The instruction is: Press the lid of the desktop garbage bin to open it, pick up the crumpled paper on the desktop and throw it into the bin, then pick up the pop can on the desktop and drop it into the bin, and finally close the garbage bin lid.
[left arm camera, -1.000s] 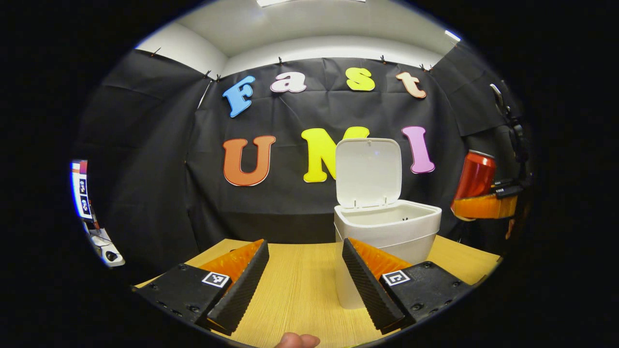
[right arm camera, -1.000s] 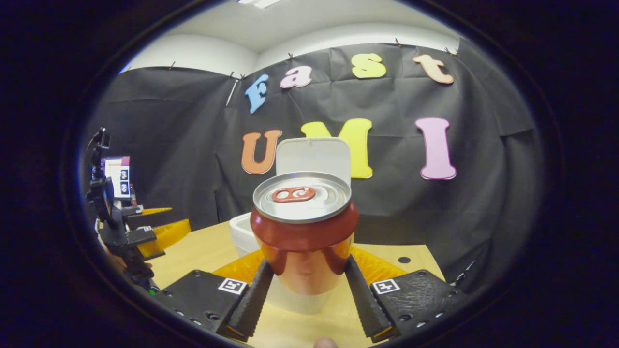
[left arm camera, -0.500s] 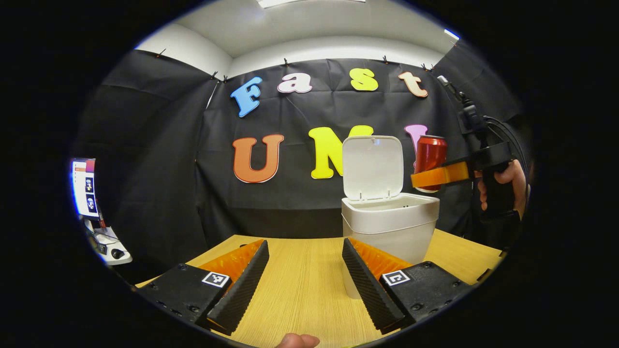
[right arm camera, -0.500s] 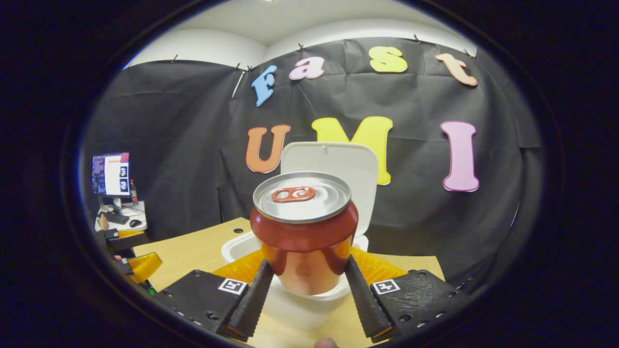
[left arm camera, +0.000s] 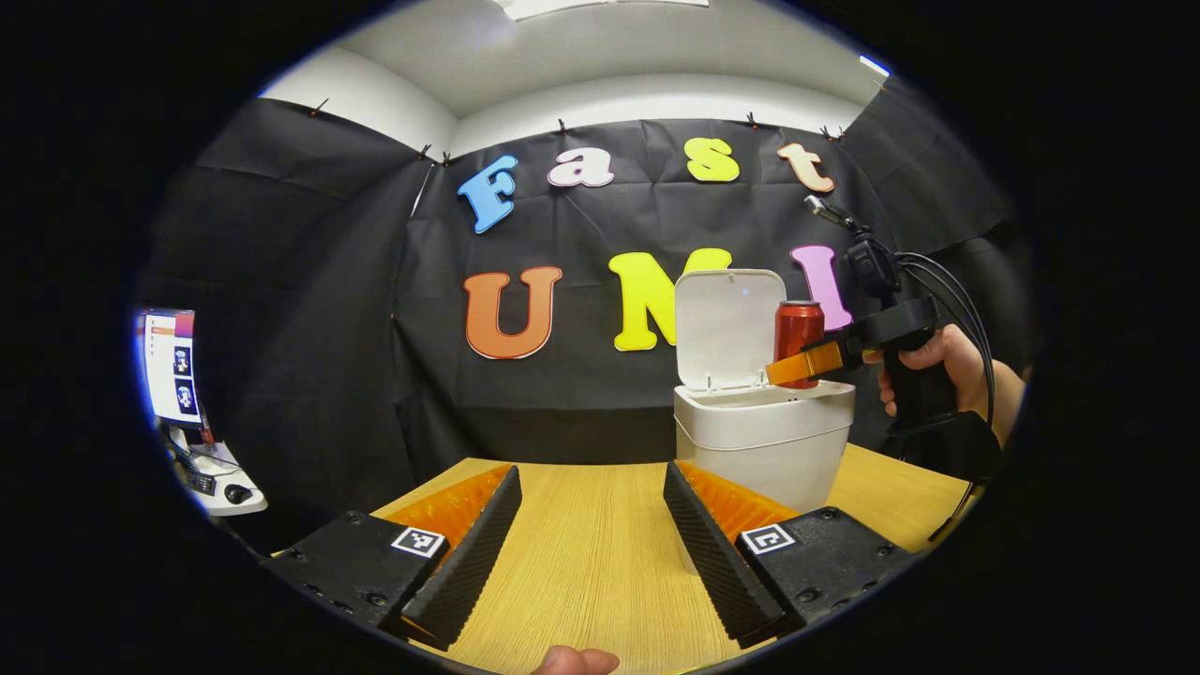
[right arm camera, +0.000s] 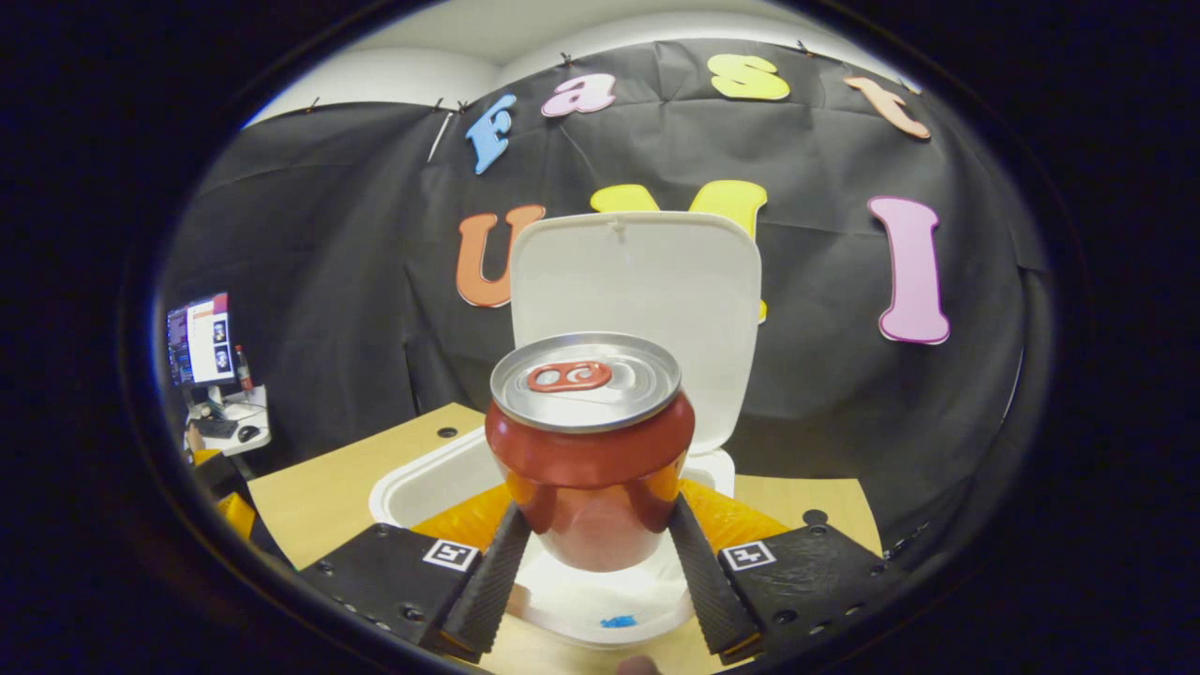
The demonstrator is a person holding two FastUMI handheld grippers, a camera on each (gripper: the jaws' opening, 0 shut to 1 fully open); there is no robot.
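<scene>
Over the open bin (right arm camera: 412, 483), the right gripper (right arm camera: 592, 572) w/ jaws tight on the pop can (right arm camera: 589, 450) has moved in, ready to drop; left gripper (left arm camera: 583, 539) jaws wide.

A light wooden desk (left arm camera: 591, 553) with fine grain runs to the booth's black cloth wall (left arm camera: 300, 309). Two small round holes (right arm camera: 815, 517) sit in the desktop near its far edge, one toward each far corner. Above the cloth, a white ceiling (left arm camera: 600, 56) carries a bright light panel (left arm camera: 553, 6). Off the desk's left edge, well apart, a lit monitor (left arm camera: 171, 366) stands on a small white side table (left arm camera: 220, 487) with a dark mouse (left arm camera: 238, 488). A small bottle (right arm camera: 243, 367) stands just beside the monitor.
</scene>
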